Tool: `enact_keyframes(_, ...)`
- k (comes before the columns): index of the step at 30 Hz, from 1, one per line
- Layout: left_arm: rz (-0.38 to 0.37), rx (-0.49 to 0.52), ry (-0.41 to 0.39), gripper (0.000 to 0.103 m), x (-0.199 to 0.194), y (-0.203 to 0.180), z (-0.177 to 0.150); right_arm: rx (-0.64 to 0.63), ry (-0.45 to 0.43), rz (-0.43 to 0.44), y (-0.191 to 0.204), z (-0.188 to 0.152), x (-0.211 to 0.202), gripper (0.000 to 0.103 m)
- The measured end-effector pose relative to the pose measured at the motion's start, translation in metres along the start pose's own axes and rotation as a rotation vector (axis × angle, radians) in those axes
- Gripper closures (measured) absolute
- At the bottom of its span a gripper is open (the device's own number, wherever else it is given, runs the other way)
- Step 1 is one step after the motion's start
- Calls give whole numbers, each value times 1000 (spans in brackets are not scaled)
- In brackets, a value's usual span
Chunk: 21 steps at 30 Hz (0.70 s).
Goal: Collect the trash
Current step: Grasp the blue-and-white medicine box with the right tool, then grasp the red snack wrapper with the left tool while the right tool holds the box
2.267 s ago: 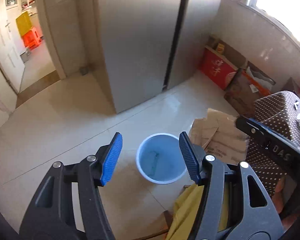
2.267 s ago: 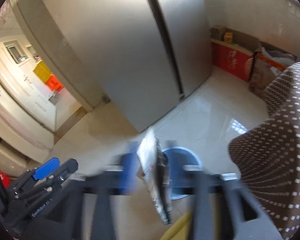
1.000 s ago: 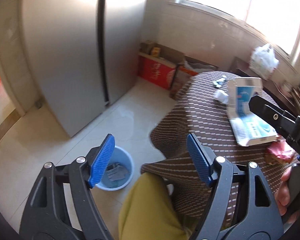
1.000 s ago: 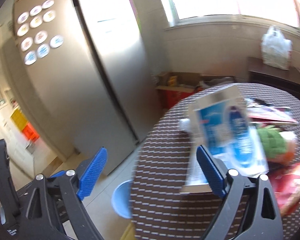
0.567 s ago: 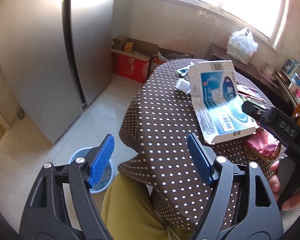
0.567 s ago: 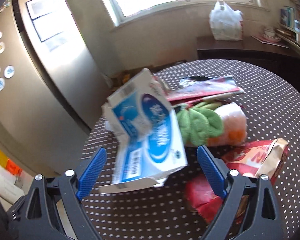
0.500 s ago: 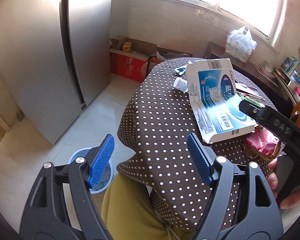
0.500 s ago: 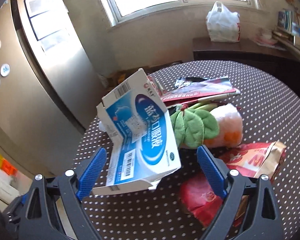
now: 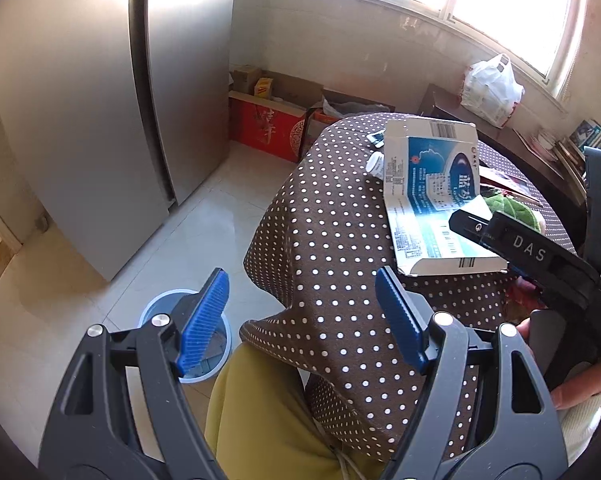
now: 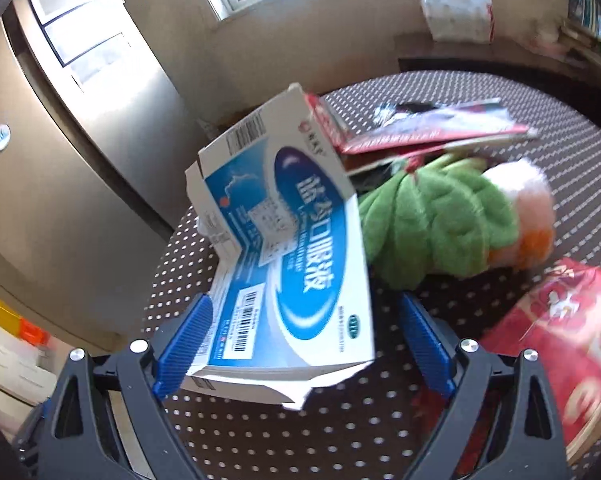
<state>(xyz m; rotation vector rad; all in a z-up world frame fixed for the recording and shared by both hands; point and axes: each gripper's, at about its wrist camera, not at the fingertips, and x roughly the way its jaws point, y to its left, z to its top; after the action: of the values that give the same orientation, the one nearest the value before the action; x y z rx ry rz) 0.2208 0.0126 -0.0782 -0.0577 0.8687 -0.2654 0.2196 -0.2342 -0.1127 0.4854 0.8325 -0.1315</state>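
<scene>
A flattened blue and white carton (image 10: pixel 300 264) lies on the round table with the brown dotted cloth (image 10: pixel 340 432). My right gripper (image 10: pixel 304 344) is open, and the carton's near end sits between its jaws without being pressed. In the left wrist view the same carton (image 9: pixel 428 200) lies beyond my right gripper's black body (image 9: pixel 540 256). My left gripper (image 9: pixel 302 320) hangs open and empty above the table's near edge. The blue bin (image 9: pixel 156 308) stands on the floor below, partly hidden by the left finger.
A green and orange plush toy (image 10: pixel 440 220), a red bag (image 10: pixel 560 320) and red packets (image 10: pixel 420 132) lie by the carton. A small white bottle (image 9: pixel 374 164) stands behind it. The person's yellow-trousered leg (image 9: pixel 260 420) is under the table edge; a fridge (image 9: pixel 80 120) stands left.
Both views swung from the bin up to the table. The right gripper, which held a wrapper over the bin, is now empty and has dropped down around the carton's near end.
</scene>
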Motion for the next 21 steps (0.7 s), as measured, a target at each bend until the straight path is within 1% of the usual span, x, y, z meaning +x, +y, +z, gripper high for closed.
enact_keyframes(2,0,-5,6,28,2,1,-1,11,6,20,-3,0,4,14)
enact_keyframes(3,0,-7,9,28,3,1,-1,9,3,13,-3,1,6,20)
enact_keyframes(4,1,-8,10,28,3,2,-2,10,7,6,-4,1,7,49)
enact_keyframes(5,1,-8,11,28,3,2,-2,27,12,8,-5,1,11,55)
enact_keyframes(6,1,-9,10,28,3,3,-2,52,-2,38,-8,2,10,62)
enact_keyframes(8,3,-13,8,28,2,4,-3,80,1,112,-15,3,8,76)
enact_keyframes(9,4,-15,7,28,2,4,-2,87,-7,145,-16,4,6,80)
enact_keyframes(11,5,-16,3,28,0,5,-2,96,-44,189,-16,6,-3,92)
enact_keyframes(12,5,-15,0,28,-2,4,-3,92,-72,193,-16,7,-10,92)
enact_keyframes(13,4,-13,-2,28,-3,3,-3,81,-98,180,-15,7,-17,94)
enact_keyframes(15,0,-8,-5,28,-5,0,-4,68,-146,190,-15,8,-31,97)
enact_keyframes(18,-10,8,-15,28,-11,-8,-4,47,-216,180,-17,9,-54,98)
enact_keyframes(21,-25,25,-28,28,-16,-16,-4,54,-276,175,-26,11,-75,98)
